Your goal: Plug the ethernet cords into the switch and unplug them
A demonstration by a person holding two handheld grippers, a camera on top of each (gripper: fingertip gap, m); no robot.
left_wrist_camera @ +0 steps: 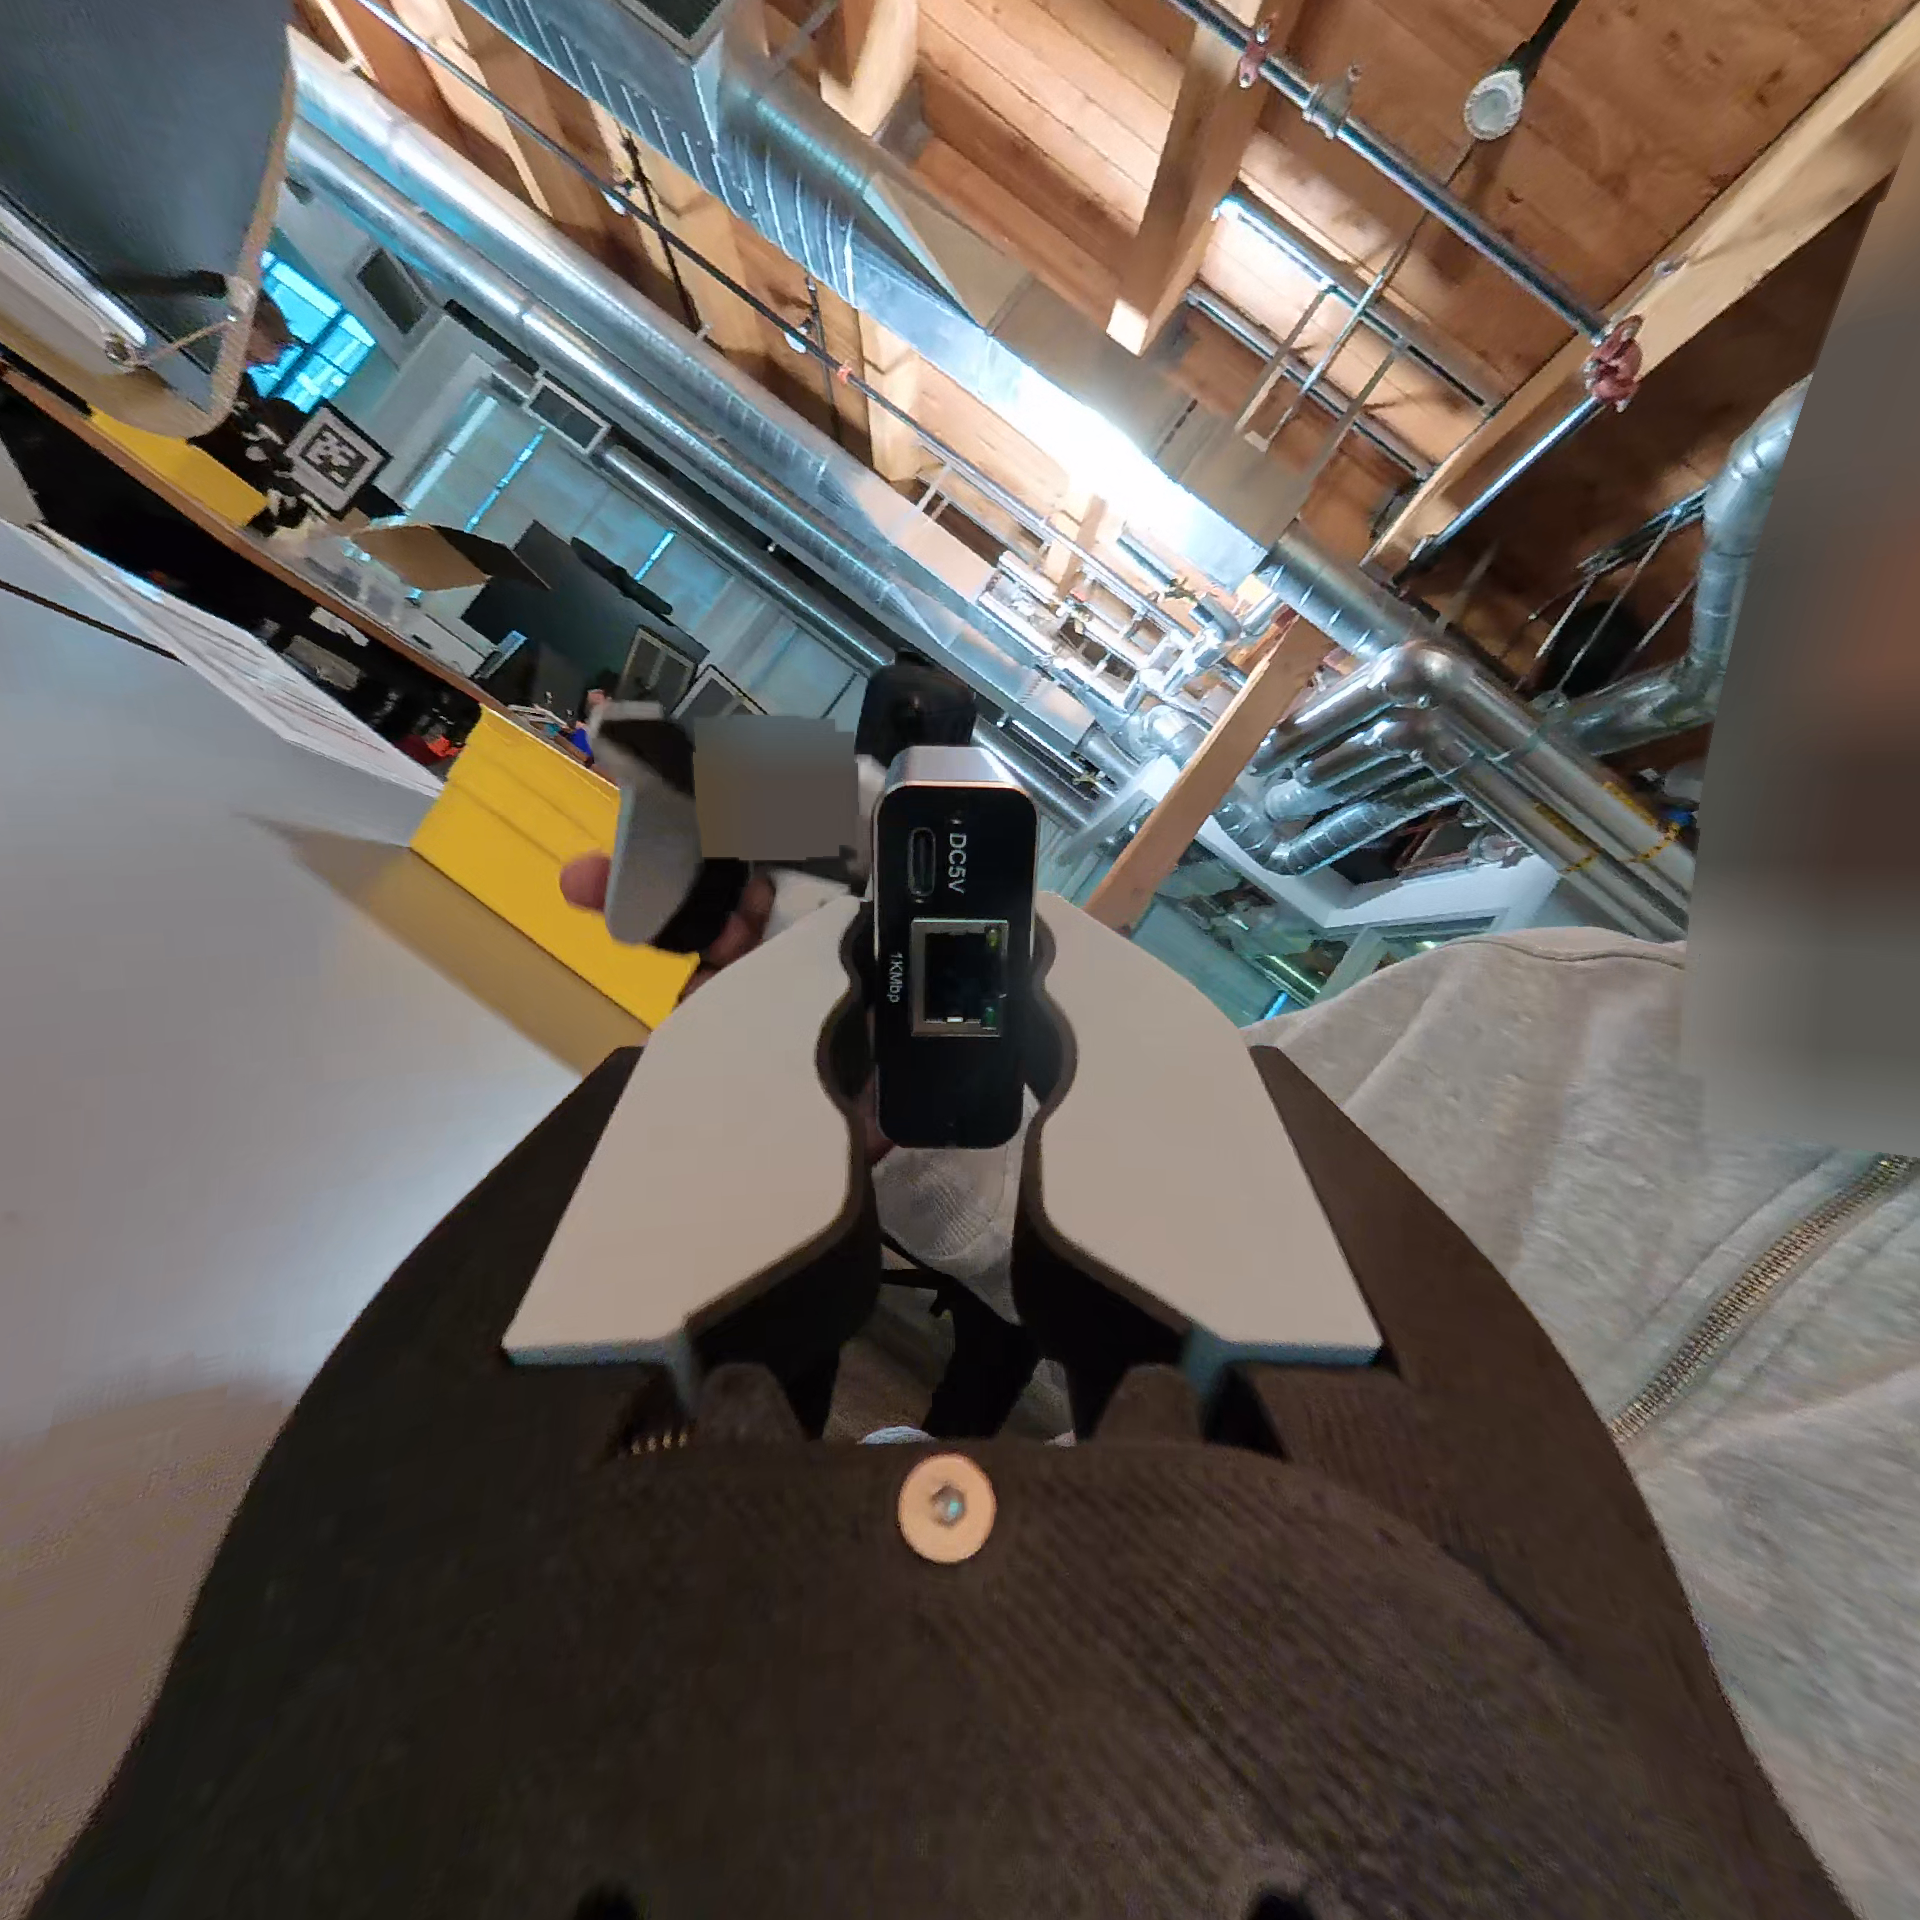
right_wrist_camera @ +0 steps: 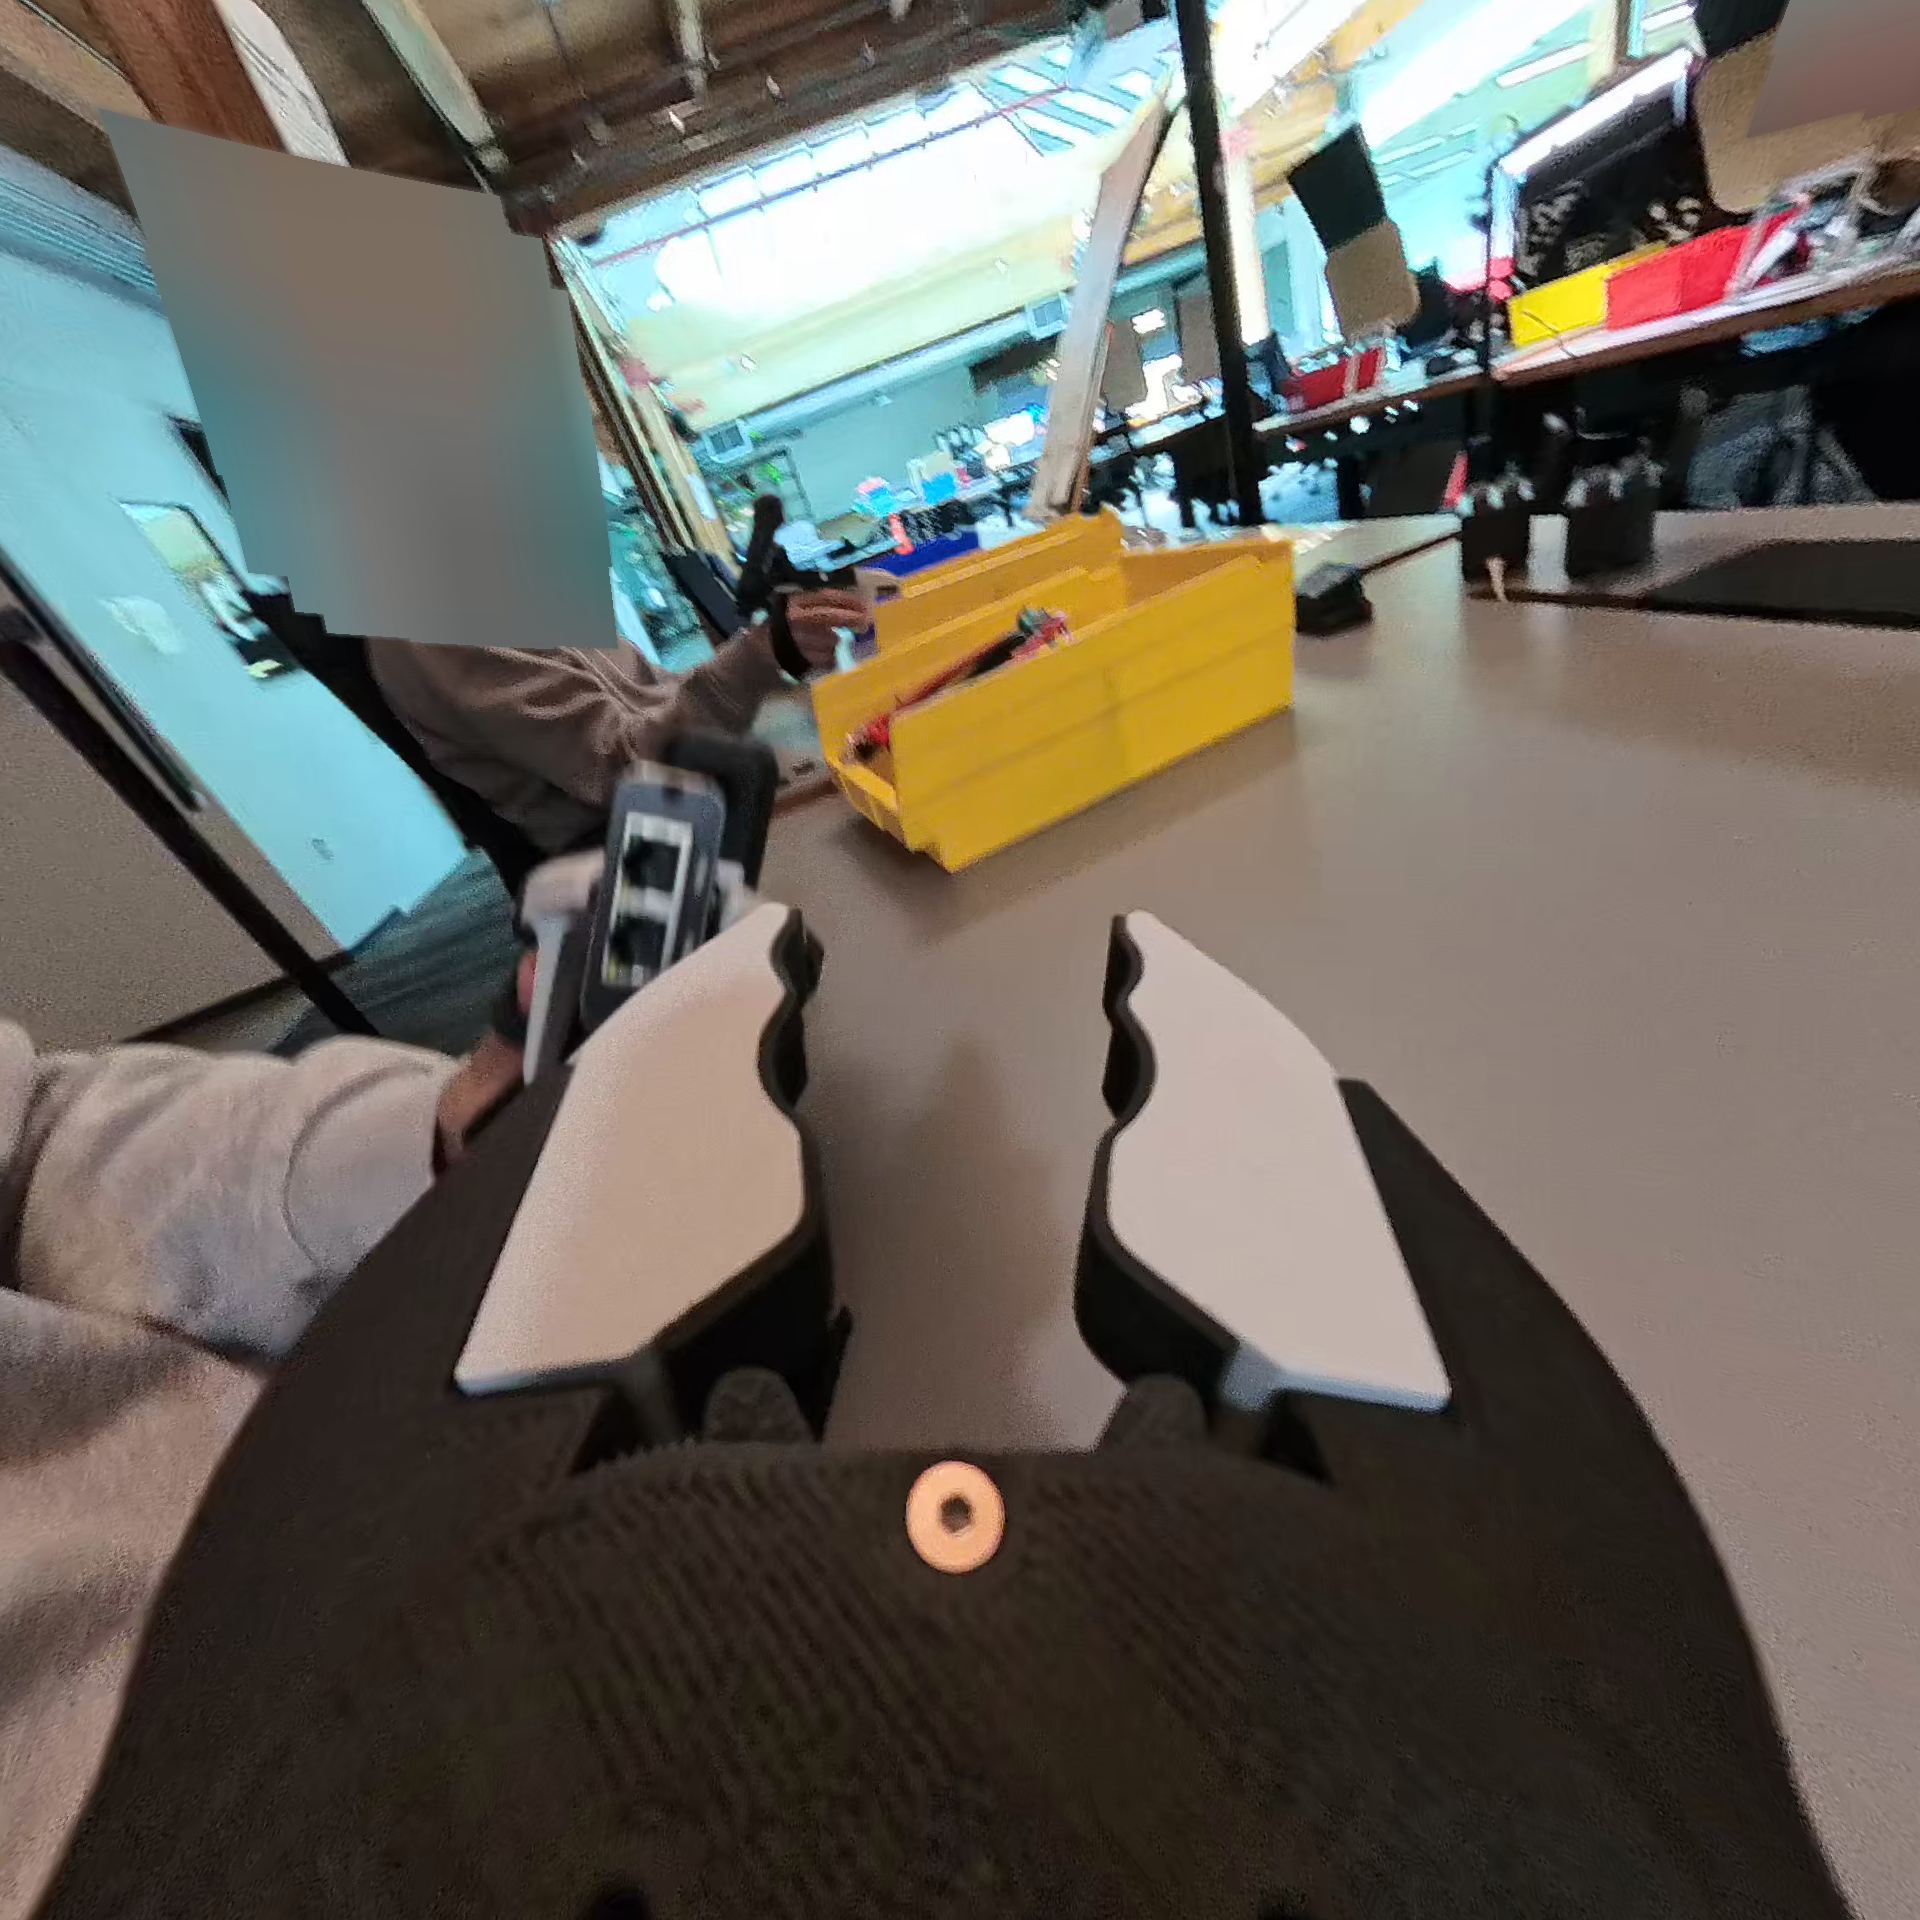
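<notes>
Switch is clamped in left gripper, held off bench; right gripper is wide open, empty. Ports should be kept steady, facing right, w/ cord fetched next.

Pale grey counter with items resting on it.
A yellow bin sits toward the far side; a small black object lies just beyond it.
</notes>
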